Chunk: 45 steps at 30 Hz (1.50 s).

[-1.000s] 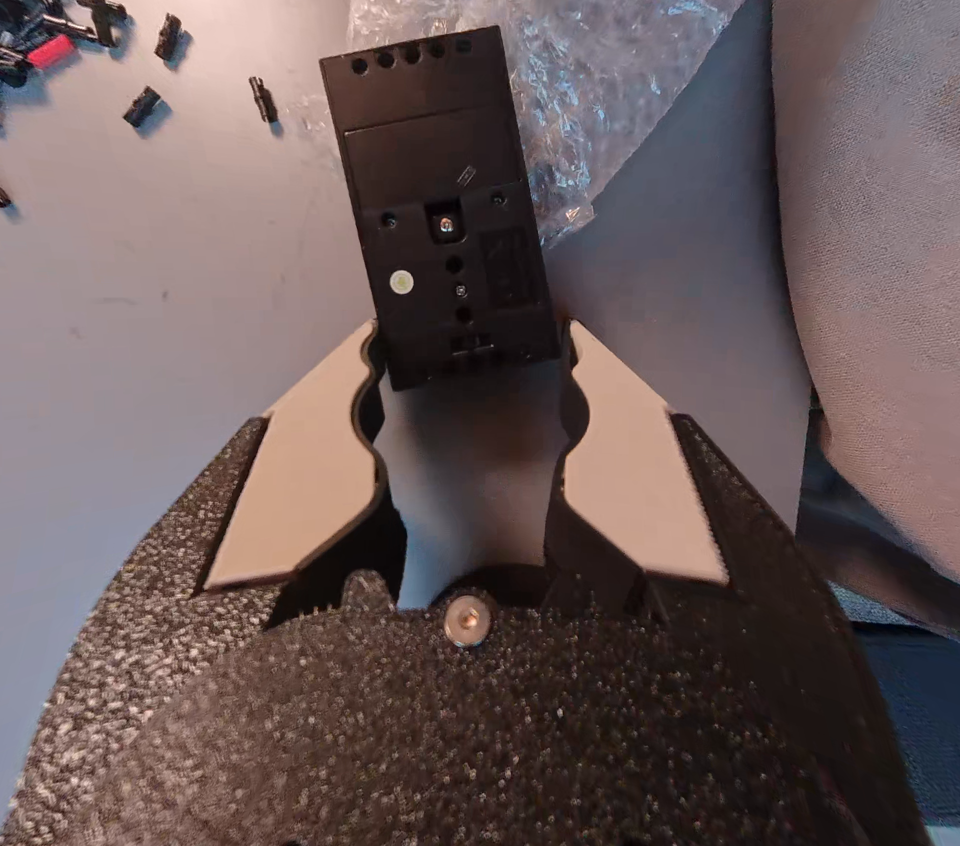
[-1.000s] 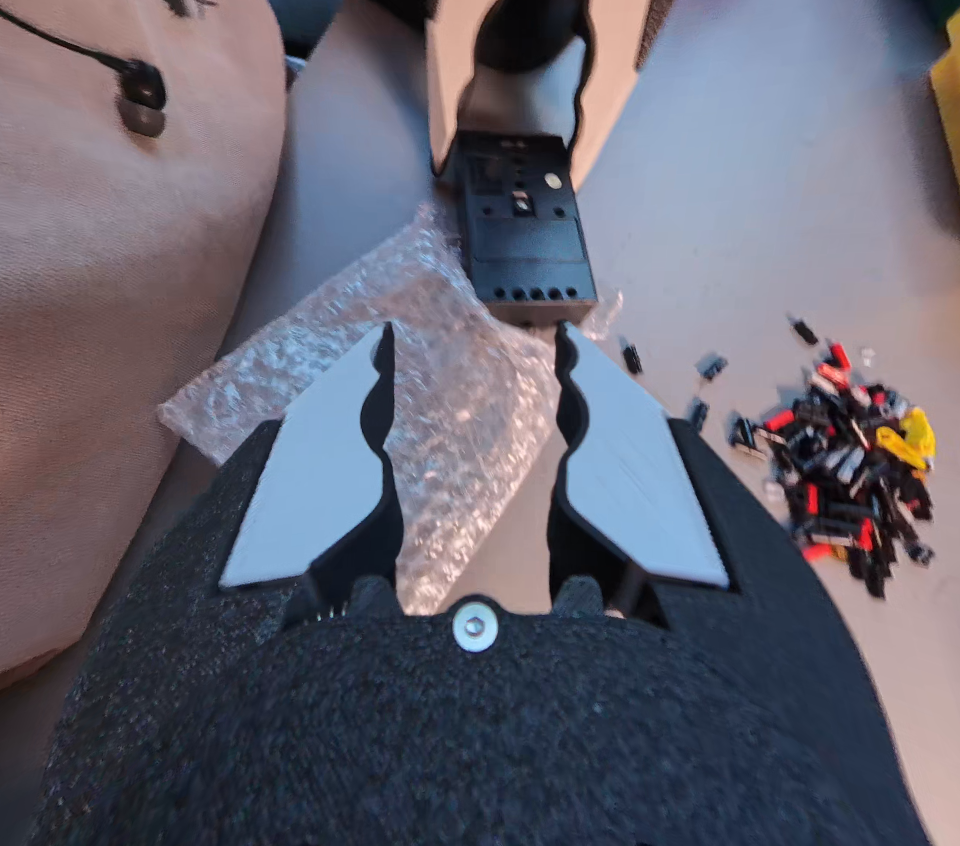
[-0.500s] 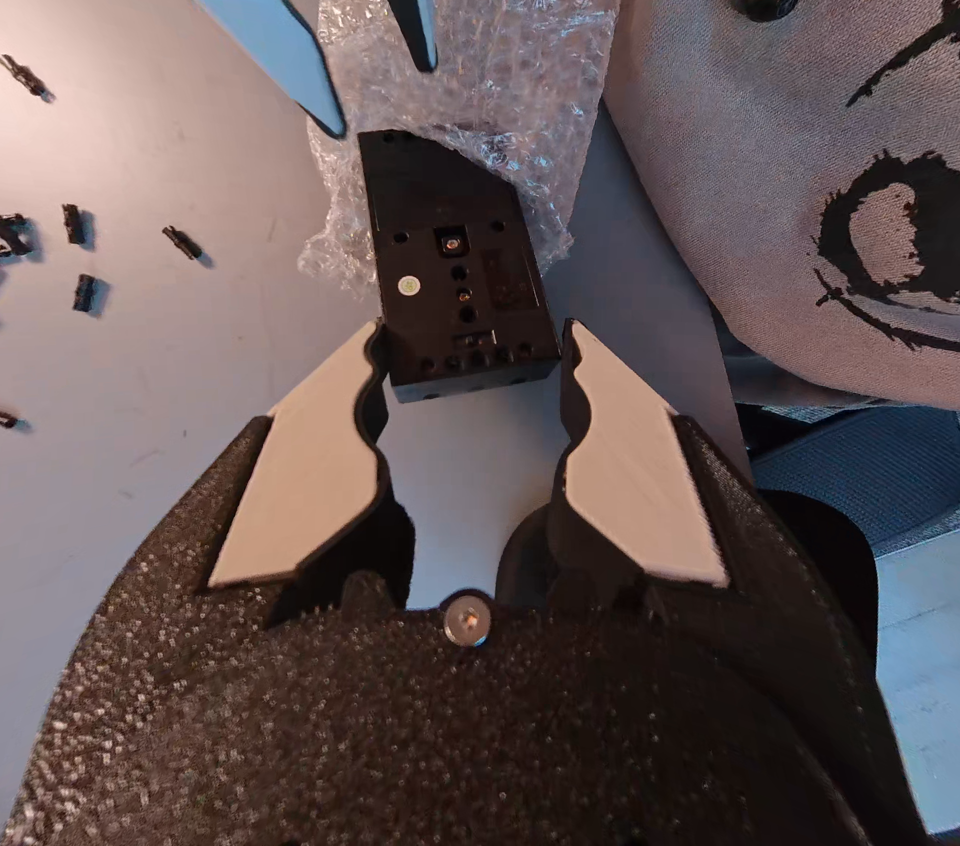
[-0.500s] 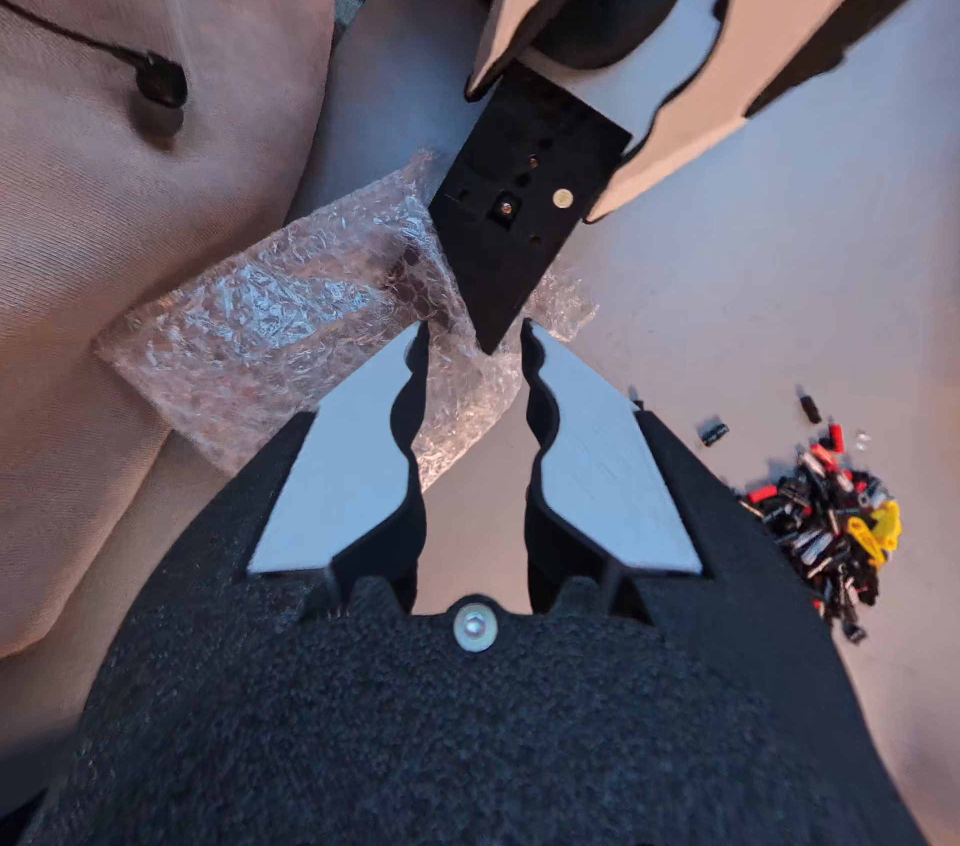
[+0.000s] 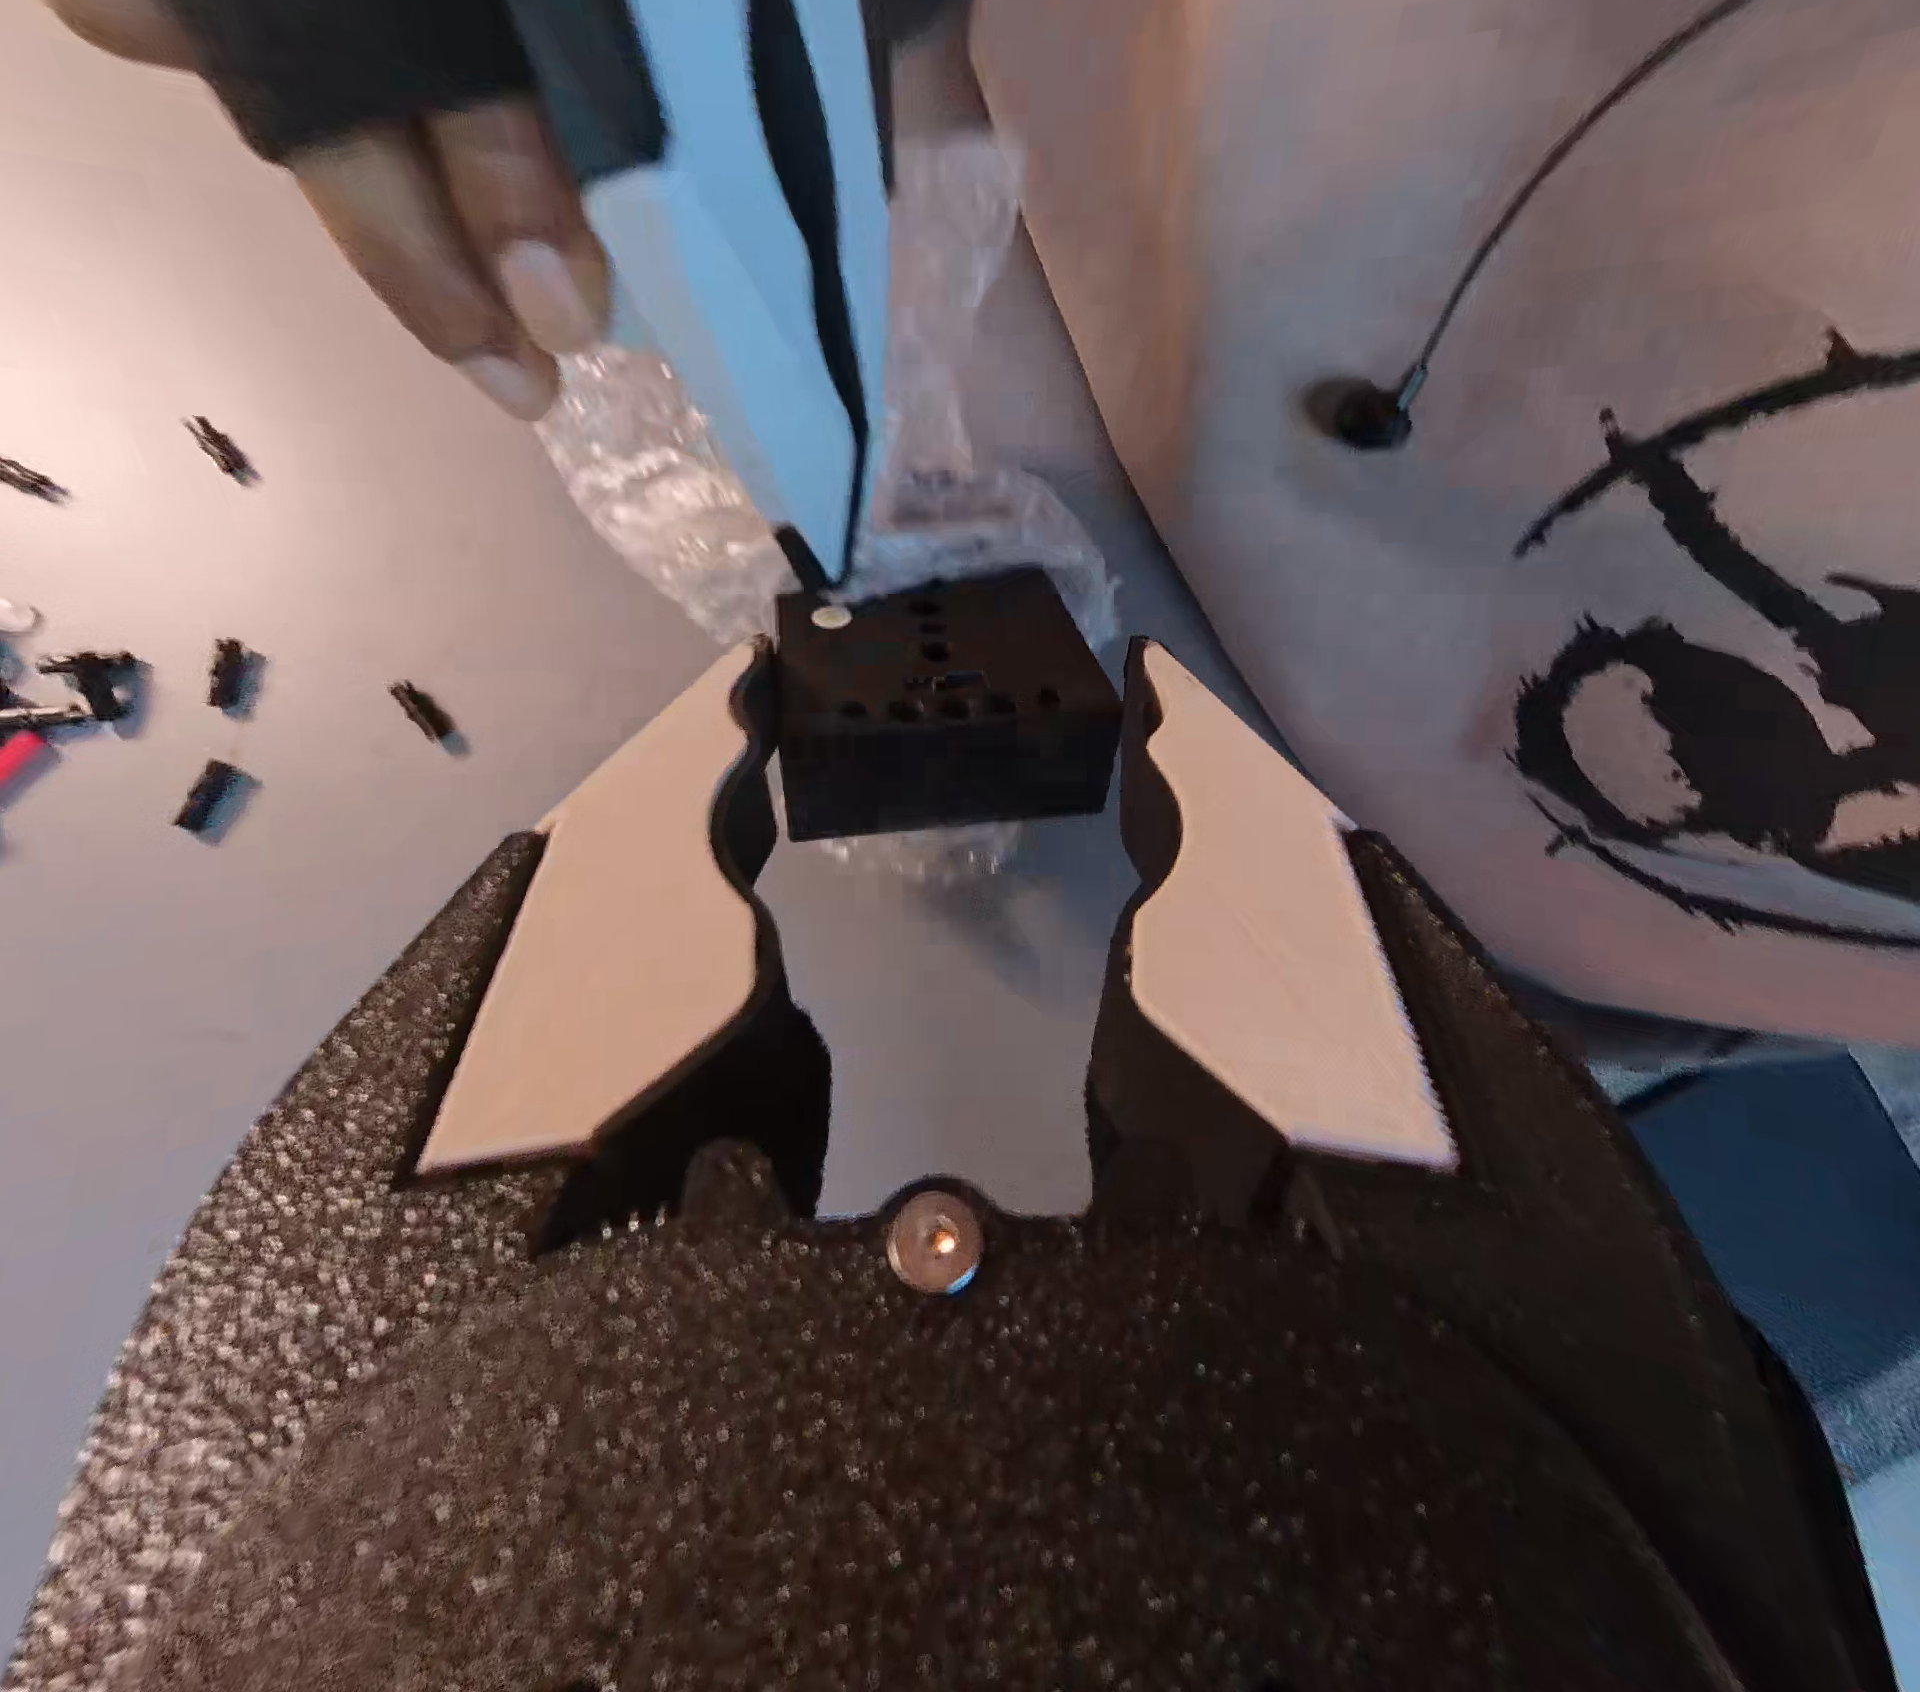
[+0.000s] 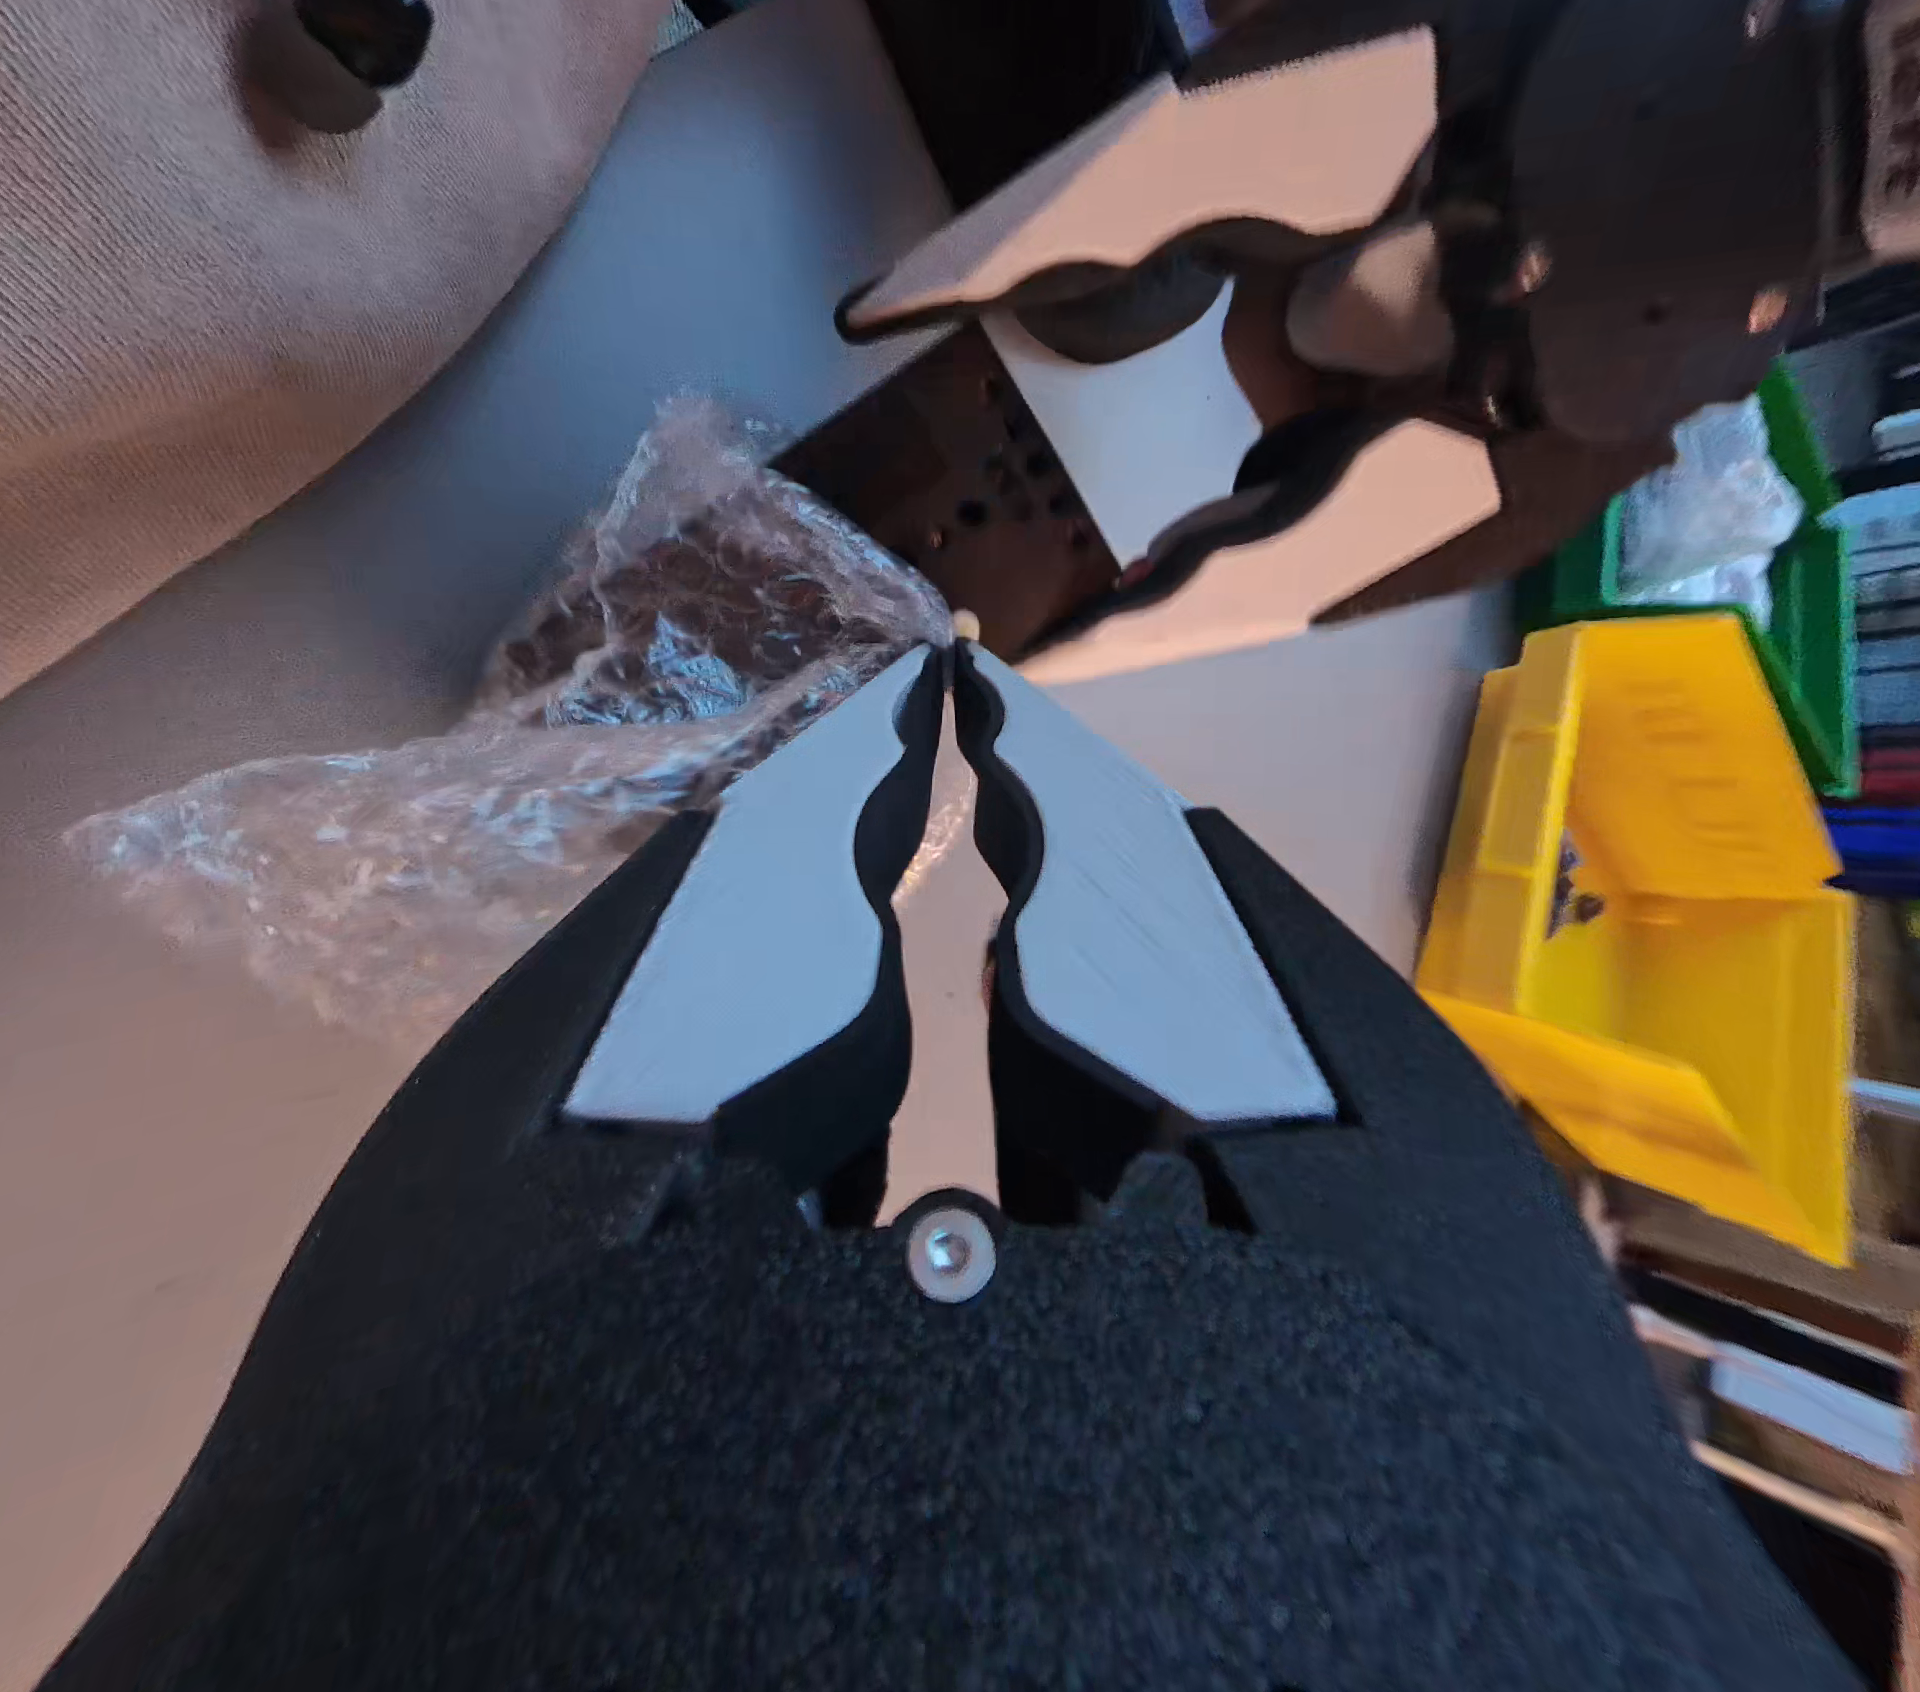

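My left gripper (image 5: 945, 686) is shut on a black box (image 5: 935, 707) with rows of small holes, holding its near end just above the grey table. A sheet of clear bubble wrap (image 5: 665, 499) lies under and behind the box. My right gripper (image 5: 836, 572) comes down from above, shut on the edge of the wrap at the box's far corner. In the right wrist view, my right gripper (image 6: 951, 655) pinches the bubble wrap (image 6: 416, 832), which is drawn over the far part of the box (image 6: 997, 489). The left gripper (image 6: 997, 453) holds the box's other end.
A person's beige printed shirt (image 5: 1455, 292) is close on the right, and a hand (image 5: 364, 84) holds the right gripper. Small black and red parts (image 5: 218, 676) are scattered on the table at left. A yellow bin (image 6: 1662, 863) and a green bin (image 6: 1808, 603) stand beside the table. Only a small space, under 4 cm, lies between the two pairs of fingers.
My right gripper has closed on the bubble wrap and lifted its edge over the box. My left gripper has kept hold of the box and tipped it, so I now see its end.
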### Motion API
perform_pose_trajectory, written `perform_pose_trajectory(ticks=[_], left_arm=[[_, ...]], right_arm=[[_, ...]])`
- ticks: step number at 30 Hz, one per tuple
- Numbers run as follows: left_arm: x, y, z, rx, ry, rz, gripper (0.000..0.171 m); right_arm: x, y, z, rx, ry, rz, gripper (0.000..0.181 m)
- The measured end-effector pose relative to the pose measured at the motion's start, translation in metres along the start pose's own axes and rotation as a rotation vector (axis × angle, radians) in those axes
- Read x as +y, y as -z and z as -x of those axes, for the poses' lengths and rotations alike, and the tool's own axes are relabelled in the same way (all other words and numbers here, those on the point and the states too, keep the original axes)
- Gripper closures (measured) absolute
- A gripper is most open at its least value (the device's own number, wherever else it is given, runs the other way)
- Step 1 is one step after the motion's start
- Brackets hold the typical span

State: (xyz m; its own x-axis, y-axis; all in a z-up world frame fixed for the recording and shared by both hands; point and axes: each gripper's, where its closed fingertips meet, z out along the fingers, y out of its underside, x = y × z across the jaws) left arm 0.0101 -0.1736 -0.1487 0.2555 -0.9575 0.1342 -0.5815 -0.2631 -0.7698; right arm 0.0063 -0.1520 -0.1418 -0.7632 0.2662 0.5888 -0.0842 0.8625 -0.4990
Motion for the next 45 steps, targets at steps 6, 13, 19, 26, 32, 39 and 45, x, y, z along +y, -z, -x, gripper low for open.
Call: perform_pose_trajectory(ticks=[6, 13, 19, 26, 32, 39, 45], left_arm=[[0.017, -0.025, 0.017, -0.097, 0.063, 0.005, 0.106], [0.016, -0.053, 0.024, -0.177, 0.084, 0.058, 0.106], [0.006, -0.055, 0.024, -0.174, 0.125, 0.034, 0.106], [-0.004, -0.057, 0.030, -0.212, 0.137, 0.035, 0.106], [-0.004, -0.055, 0.034, -0.270, 0.182, 0.013, 0.106], [0.008, -0.023, 0.040, -0.259, 0.543, -0.181, 0.101], [-0.028, -0.007, 0.046, -0.152, 0.738, -0.477, 0.108]], right_arm=[[0.030, 0.015, -0.002, 0.104, 0.059, 0.052, 0.181], [0.051, 0.018, 0.025, 0.038, -0.046, 0.137, 0.176], [0.027, 0.046, 0.011, -0.104, -0.504, 0.116, 0.125], [0.028, 0.023, 0.028, -0.216, -0.663, 0.312, 0.103], [0.041, 0.008, 0.046, -0.293, -0.740, 0.344, 0.122], [0.052, 0.028, 0.038, -0.199, -0.706, 0.281, 0.123], [0.034, 0.057, -0.007, 0.028, -0.815, -0.065, 0.123]])
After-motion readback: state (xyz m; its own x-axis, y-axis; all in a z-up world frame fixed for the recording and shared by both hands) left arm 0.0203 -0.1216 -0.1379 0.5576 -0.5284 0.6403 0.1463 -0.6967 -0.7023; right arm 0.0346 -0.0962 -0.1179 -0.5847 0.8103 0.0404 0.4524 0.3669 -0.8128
